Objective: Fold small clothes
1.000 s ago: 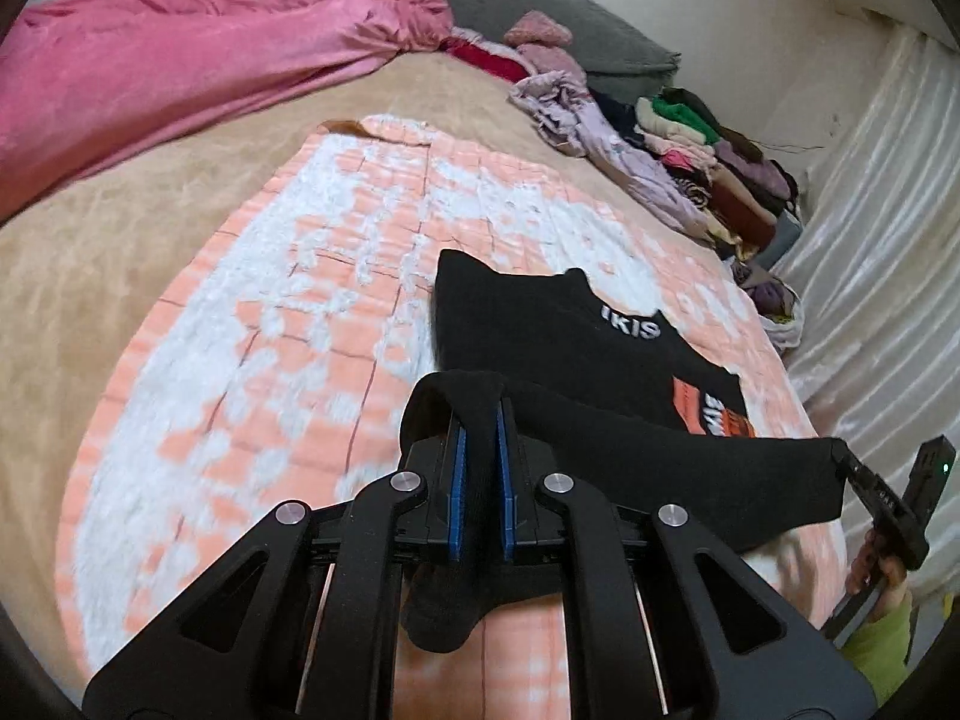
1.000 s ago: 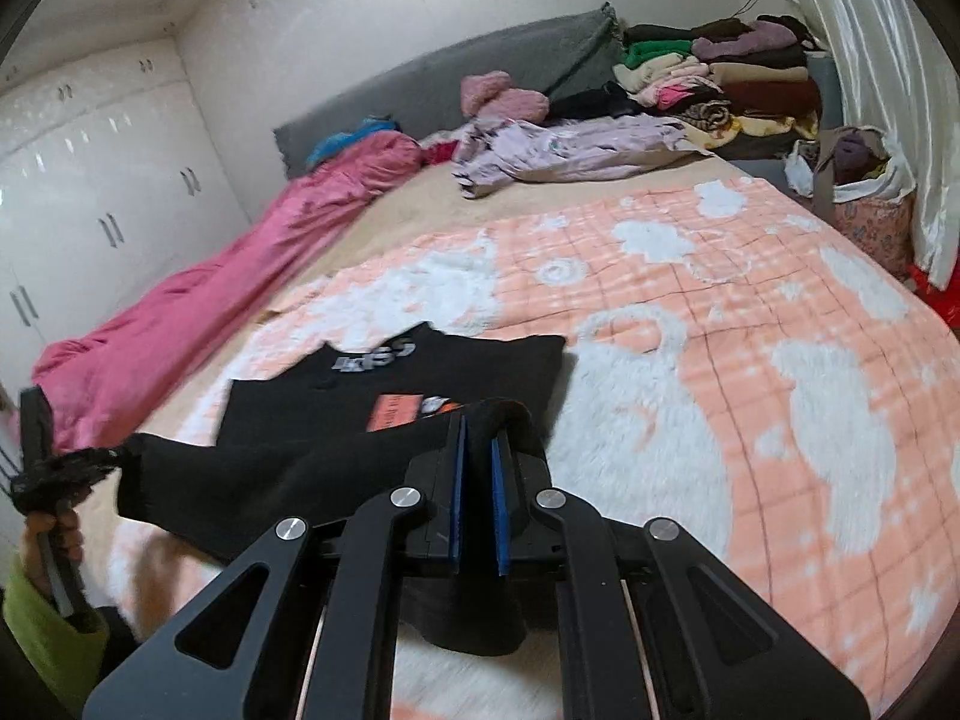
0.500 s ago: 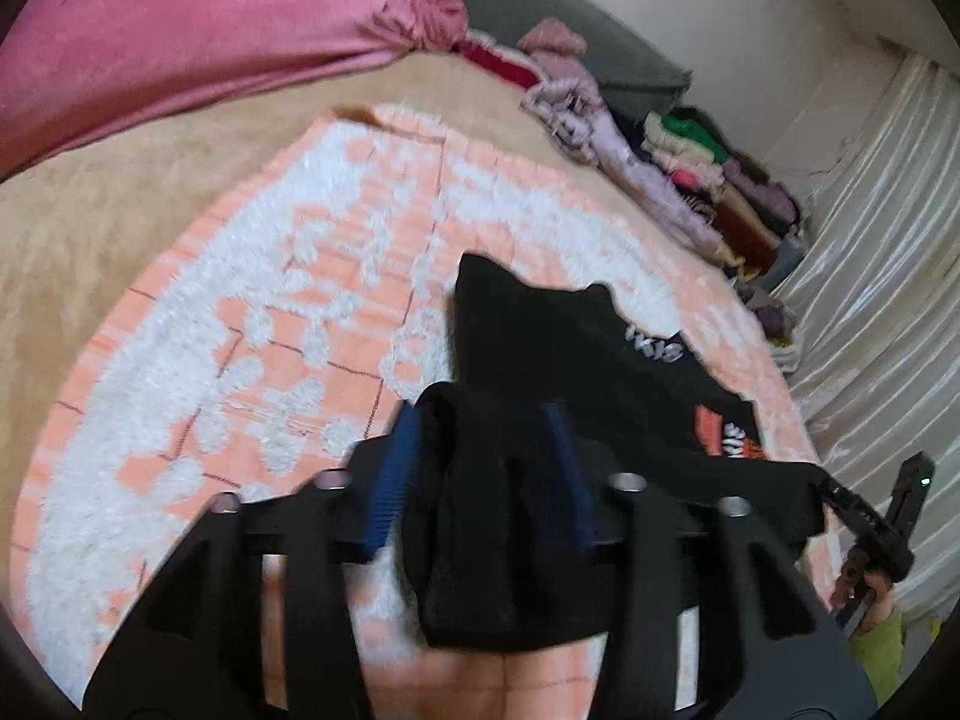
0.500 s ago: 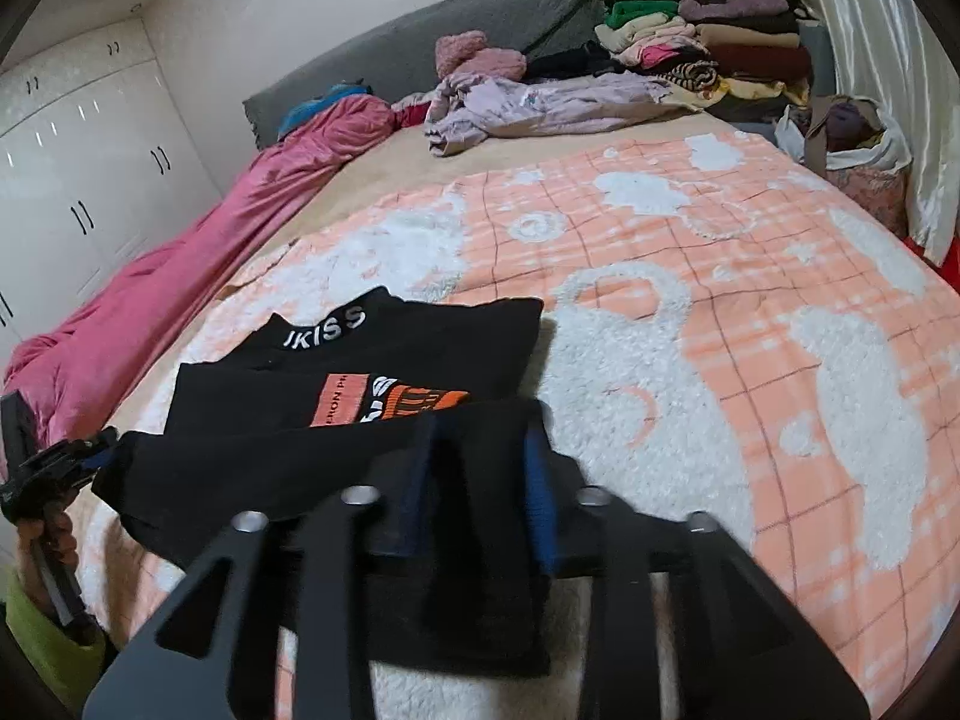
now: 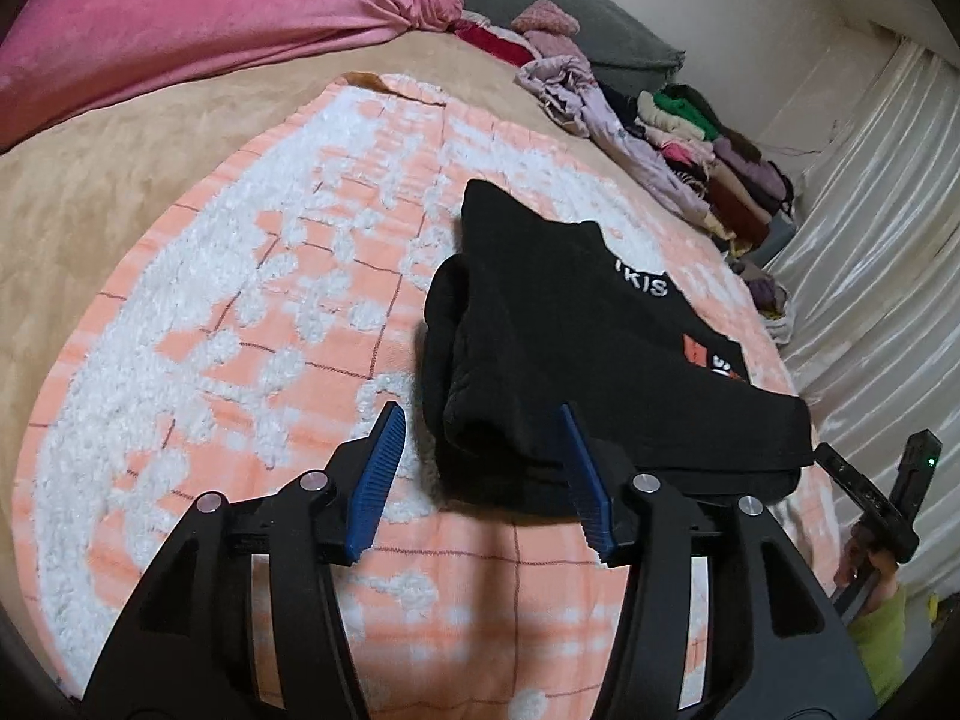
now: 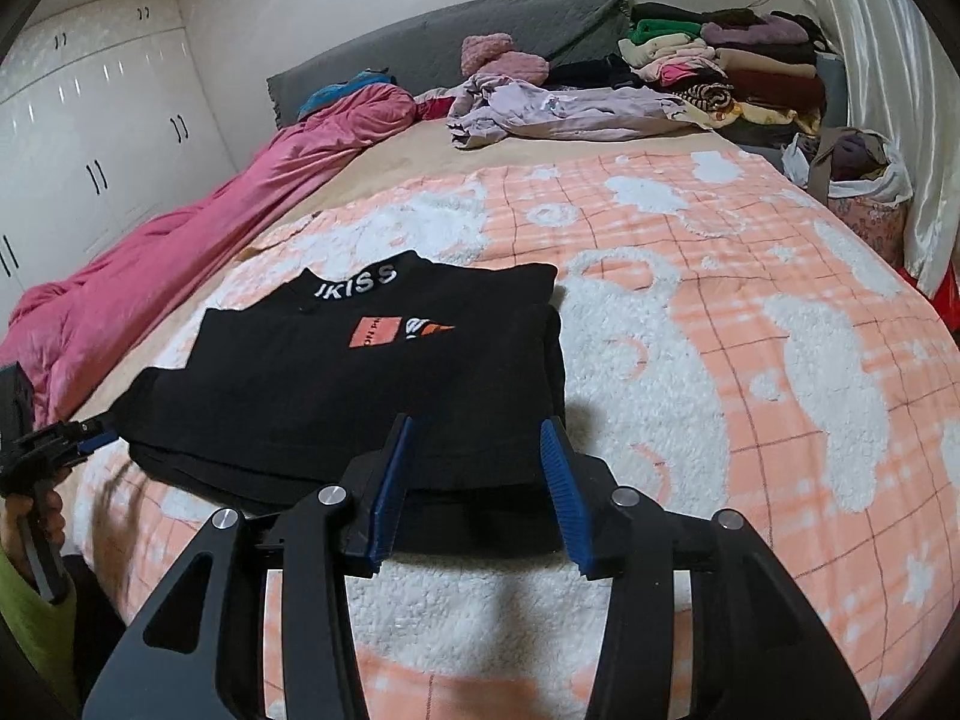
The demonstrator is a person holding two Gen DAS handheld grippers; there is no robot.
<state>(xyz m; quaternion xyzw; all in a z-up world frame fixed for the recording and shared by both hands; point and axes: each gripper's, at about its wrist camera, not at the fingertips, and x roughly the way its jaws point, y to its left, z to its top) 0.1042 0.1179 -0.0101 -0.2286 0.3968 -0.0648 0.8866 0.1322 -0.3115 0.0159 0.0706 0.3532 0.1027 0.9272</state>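
Both the left hand-held gripper (image 5: 480, 474) and right hand-held gripper (image 6: 477, 483) stand spread before a folded black shirt (image 6: 360, 384) on the peach-and-white blanket (image 6: 720, 360); white wardrobes (image 6: 90, 138) fill the upper left.

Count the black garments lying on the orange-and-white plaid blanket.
1. A single folded black top with white lettering lies on the orange-and-white plaid blanket, just ahead of the open left gripper and open right gripper. Its layers could conceal another.
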